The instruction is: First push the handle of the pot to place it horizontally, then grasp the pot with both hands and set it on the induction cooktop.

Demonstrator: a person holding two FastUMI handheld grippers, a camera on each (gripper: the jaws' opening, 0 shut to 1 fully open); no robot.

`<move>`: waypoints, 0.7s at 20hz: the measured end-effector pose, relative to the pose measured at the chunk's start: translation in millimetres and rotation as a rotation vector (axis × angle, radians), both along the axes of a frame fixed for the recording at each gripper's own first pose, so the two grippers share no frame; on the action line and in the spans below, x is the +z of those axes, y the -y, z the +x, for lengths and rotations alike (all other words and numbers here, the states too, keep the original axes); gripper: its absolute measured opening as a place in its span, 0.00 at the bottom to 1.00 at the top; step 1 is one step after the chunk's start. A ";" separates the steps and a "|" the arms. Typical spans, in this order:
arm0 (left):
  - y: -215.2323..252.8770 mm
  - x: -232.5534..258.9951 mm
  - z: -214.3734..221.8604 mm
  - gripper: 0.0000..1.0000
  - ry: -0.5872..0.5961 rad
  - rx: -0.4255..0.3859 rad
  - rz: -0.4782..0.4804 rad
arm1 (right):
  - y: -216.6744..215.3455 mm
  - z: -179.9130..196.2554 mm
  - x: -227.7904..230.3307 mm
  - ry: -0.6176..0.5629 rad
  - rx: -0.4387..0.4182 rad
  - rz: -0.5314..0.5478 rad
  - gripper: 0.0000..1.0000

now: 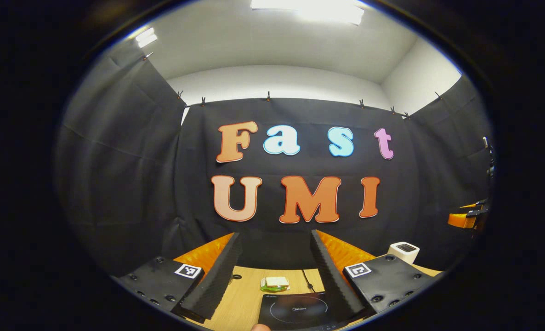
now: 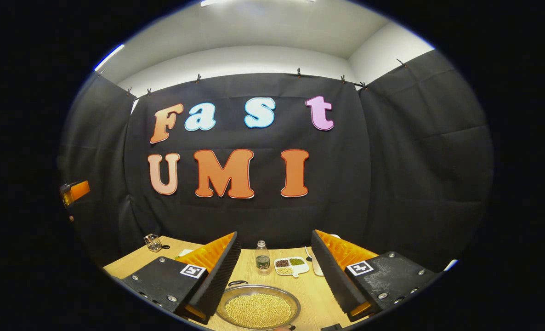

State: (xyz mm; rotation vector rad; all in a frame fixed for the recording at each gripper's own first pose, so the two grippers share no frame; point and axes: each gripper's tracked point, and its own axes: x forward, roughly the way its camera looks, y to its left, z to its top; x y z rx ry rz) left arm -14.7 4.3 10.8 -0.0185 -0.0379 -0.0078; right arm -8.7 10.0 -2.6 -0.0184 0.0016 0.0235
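Your left gripper (image 1: 272, 271) hangs with fingers apart over the induction cooktop (image 1: 300, 310), a small green-wrapped item (image 1: 274, 284) behind it, while your right gripper (image 2: 275, 271), fingers likewise apart, frames the bean-filled pot (image 2: 258, 309), with a bottle (image 2: 262, 258) and sectioned dish (image 2: 291, 265) beyond.

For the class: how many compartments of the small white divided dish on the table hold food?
3: in the divided dish, dark beans sit at left, green ones at right, pale ones in front; nothing seems hidden.
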 end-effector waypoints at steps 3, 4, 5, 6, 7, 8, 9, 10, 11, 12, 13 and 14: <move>3.8 8.6 -4.5 0.98 0.024 -0.009 0.008 | 2.5 -9.0 5.9 0.018 -0.002 -0.003 1.00; 5.4 10.2 -5.3 0.98 0.027 -0.015 0.009 | 4.1 -11.7 6.8 0.023 -0.008 -0.005 1.00; 5.6 10.3 -7.5 0.98 0.028 -0.013 0.005 | 7.8 -13.2 6.3 0.023 -0.020 -0.002 1.00; 5.0 10.4 -9.4 0.98 0.027 -0.012 0.001 | 9.6 -14.6 5.9 0.021 -0.029 0.002 0.95; 7.4 9.9 -10.2 0.98 0.025 -0.018 0.002 | 9.2 -16.2 5.2 0.020 -0.030 0.002 0.86; 8.2 9.6 -11.1 0.99 0.024 -0.021 0.005 | 8.1 -17.6 3.7 0.017 -0.027 0.002 0.77; 8.7 7.9 -12.6 0.99 0.019 -0.024 0.007 | 6.6 -18.3 1.5 0.012 -0.020 0.002 0.75; 9.0 6.1 -12.6 0.99 0.014 -0.027 0.009 | 4.8 -19.1 -2.5 0.004 -0.007 -0.007 0.65; 9.1 4.7 -12.7 0.99 0.010 -0.024 0.010 | 4.7 -19.0 -7.7 -0.007 -0.003 -0.013 0.55; 9.7 4.8 -11.3 0.98 0.010 -0.026 0.011 | 4.9 -20.0 -11.7 -0.015 0.002 -0.017 0.44; 13.1 5.4 -9.7 0.99 0.012 -0.034 0.010 | 5.0 -20.1 -16.2 -0.024 0.007 -0.015 0.36; 17.0 4.9 -8.8 0.99 0.012 -0.044 0.006 | 5.1 -19.6 -20.7 -0.033 0.008 -0.013 0.27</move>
